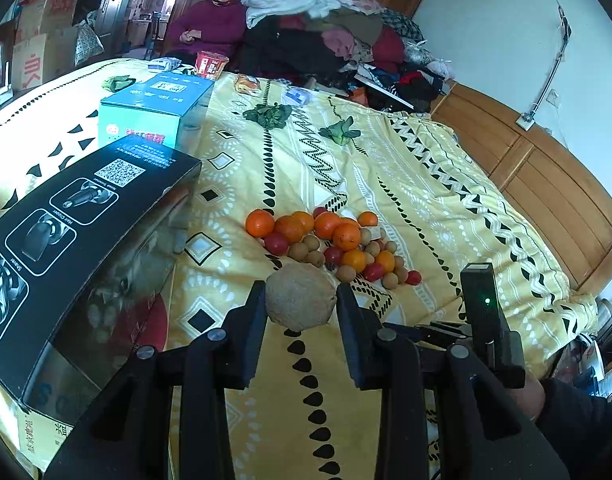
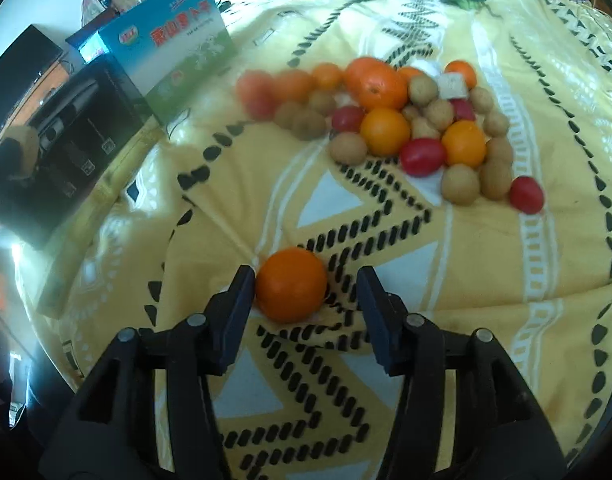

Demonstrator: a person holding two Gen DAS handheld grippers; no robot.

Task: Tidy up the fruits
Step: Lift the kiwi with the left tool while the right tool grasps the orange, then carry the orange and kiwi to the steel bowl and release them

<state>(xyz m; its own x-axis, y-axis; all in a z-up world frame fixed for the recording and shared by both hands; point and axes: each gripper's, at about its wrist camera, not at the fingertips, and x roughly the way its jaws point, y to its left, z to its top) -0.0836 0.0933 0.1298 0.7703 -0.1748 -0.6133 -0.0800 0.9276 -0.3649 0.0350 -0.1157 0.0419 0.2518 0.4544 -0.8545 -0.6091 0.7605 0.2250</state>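
Observation:
In the left wrist view my left gripper [image 1: 302,287] is shut on a brown fuzzy kiwi [image 1: 300,300], both pads against its sides, just above the yellow patterned bedspread [image 1: 405,200]. Beyond it lies a pile of fruit [image 1: 329,240]: oranges, red cherry tomatoes and small tan round fruits. In the right wrist view my right gripper [image 2: 306,271] stands open around a single orange [image 2: 292,284] resting on the bedspread [image 2: 485,260]. The left finger touches the orange and the right finger is clear of it. The fruit pile [image 2: 417,120] lies further ahead to the right.
A black shaver box [image 1: 66,240] and a blue-green box [image 1: 146,112] stand at the left of the bed. Leafy greens [image 1: 268,114] lie further back. A person [image 1: 214,20] sits beyond the bed beside a heap of clothes [image 1: 337,32].

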